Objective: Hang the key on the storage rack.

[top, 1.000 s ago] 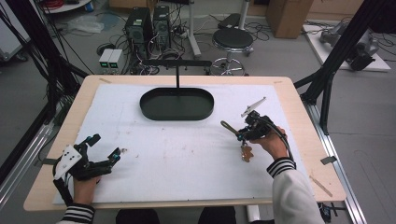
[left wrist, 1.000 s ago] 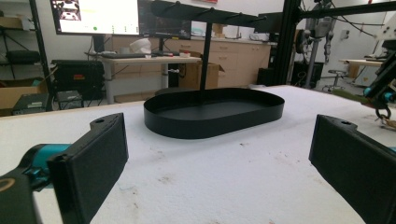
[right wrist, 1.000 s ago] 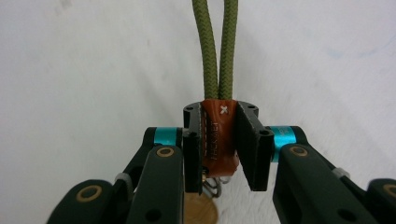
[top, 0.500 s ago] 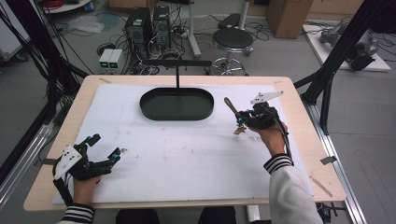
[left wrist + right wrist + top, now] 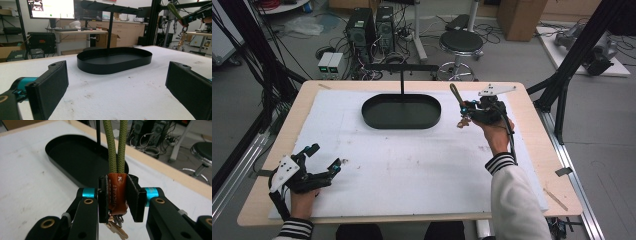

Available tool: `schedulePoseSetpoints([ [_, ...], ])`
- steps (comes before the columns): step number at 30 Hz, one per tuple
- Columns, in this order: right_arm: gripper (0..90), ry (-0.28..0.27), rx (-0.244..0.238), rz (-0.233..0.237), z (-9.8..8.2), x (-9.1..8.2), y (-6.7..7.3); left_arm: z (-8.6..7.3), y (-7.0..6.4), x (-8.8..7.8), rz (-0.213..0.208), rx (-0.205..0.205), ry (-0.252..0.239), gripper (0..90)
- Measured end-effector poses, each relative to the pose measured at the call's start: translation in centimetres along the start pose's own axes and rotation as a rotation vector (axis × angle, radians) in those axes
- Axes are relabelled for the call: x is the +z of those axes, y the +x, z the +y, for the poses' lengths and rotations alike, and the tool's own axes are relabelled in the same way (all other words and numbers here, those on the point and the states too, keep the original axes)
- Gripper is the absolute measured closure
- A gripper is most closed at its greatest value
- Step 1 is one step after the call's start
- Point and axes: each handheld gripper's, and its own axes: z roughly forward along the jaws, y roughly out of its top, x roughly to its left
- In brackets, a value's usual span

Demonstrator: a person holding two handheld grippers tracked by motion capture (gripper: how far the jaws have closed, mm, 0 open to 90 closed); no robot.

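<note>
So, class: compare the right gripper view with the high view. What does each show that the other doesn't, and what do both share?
Right gripper view: close detail, namely the brown leather tab with lettering, pinched between the claw's two black jaws, and a brass key hanging below.

High view: the person's other hand with the left claw open near the table's front left corner, plus the stool and computers on the floor.

Both: the right claw holding a keychain by its green cord loop, the black oval tray and the white table cover.
</note>
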Motion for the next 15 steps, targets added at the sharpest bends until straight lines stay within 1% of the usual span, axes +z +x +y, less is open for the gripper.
schedulePoseSetpoints([
  [2,73.1,-0.023,0.008,-0.003,0.5,0.3,0.0,0.0,0.0,0.0,0.0,-0.001,0.0,4.9],
  [4,73.1,-0.026,0.011,-0.006,0.7,0.5,0.1,0.0,0.0,0.0,0.0,-0.002,-0.001,4.9],
  [5,73.1,-0.034,0.006,-0.012,1.1,0.9,0.1,0.0,0.0,0.0,0.0,-0.001,0.0,4.9],
  [9,73.1,-0.066,0.013,-0.024,1.7,1.6,0.2,0.0,0.0,0.0,0.0,0.0,-0.001,4.9],
  [10,73.1,-0.072,0.017,-0.025,1.8,1.8,0.1,0.0,0.0,0.0,0.0,0.0,-0.001,4.9],
  [13,73.1,-0.086,0.061,-0.041,1.8,2.4,0.1,0.0,0.0,0.0,0.0,0.0,-0.002,4.9],
  [15,73.1,-0.085,0.065,-0.049,1.9,2.8,0.0,0.0,0.0,0.0,0.0,0.0,-0.002,4.9],
])
